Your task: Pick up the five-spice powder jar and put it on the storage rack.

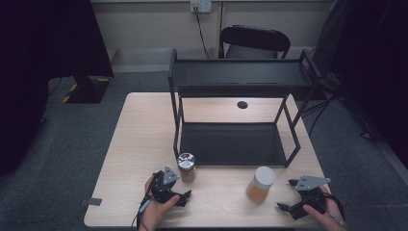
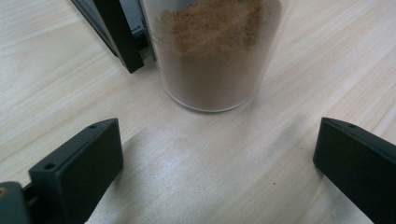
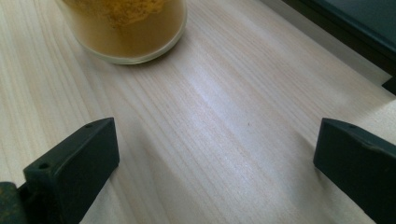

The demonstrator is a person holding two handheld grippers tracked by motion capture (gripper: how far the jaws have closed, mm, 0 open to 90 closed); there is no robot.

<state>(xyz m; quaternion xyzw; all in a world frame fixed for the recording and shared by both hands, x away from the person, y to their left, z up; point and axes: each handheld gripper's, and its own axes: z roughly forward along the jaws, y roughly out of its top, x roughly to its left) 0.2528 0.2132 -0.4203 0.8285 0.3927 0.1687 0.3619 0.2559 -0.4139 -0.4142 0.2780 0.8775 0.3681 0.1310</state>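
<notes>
Here the left hand-held gripper [image 1: 185, 196] sits near the front edge of the worktop [image 1: 144, 144], its jaws spread wide and gripping nothing, with the small jar of brown powder [image 1: 186, 167] just ahead of them. That jar stands just beside the front left leg of the black shelf rack [image 1: 240, 77]; in the left gripper view the jar [image 2: 217, 51] and the rack's leg [image 2: 119, 35] are nearly touching. So a jaw sliding round the jar on that side could catch the leg, or push the jar over before the grip closes.

The right hand-held gripper [image 1: 285, 194] is likewise released, near the front right corner, facing the wider jar of yellow powder [image 1: 261, 184], which stands apart from the rack. In the right gripper view this jar [image 3: 126, 28] lies off to one side of the jaws' line, so a straight advance would probably clip its wall and shove it along the worktop rather than straddle it.
</notes>
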